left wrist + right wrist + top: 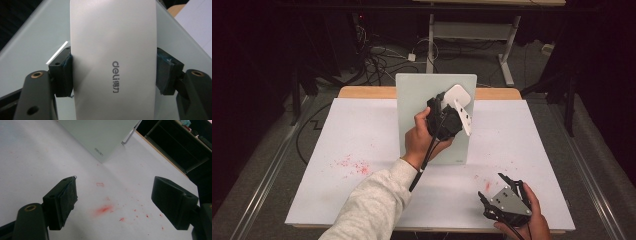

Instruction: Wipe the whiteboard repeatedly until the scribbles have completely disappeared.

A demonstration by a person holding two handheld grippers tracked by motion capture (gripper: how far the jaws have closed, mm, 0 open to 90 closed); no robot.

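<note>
A pale green glass board [412, 100] stands upright at the middle of the white table [362, 125]. My left gripper [454, 104] is shut on a white eraser [458, 95] and holds it up at the board's upper right part. In the left gripper view the eraser [112, 37] with its grey printed brand name sits clamped between both pads [67, 75], and the board [37, 37] lies behind it. My right gripper [493, 186] rests near the table's front right edge, open with nothing between its jaws. In the right gripper view, that gripper [113, 200] faces the bare tabletop and the board's lower corner [100, 135].
Red specks [352, 165] mark the table left of the board. A red smear [103, 209] lies just ahead of the right gripper. The table's wooden far edge [362, 92] runs behind the board. Cables and desk legs [507, 55] stand on the floor beyond.
</note>
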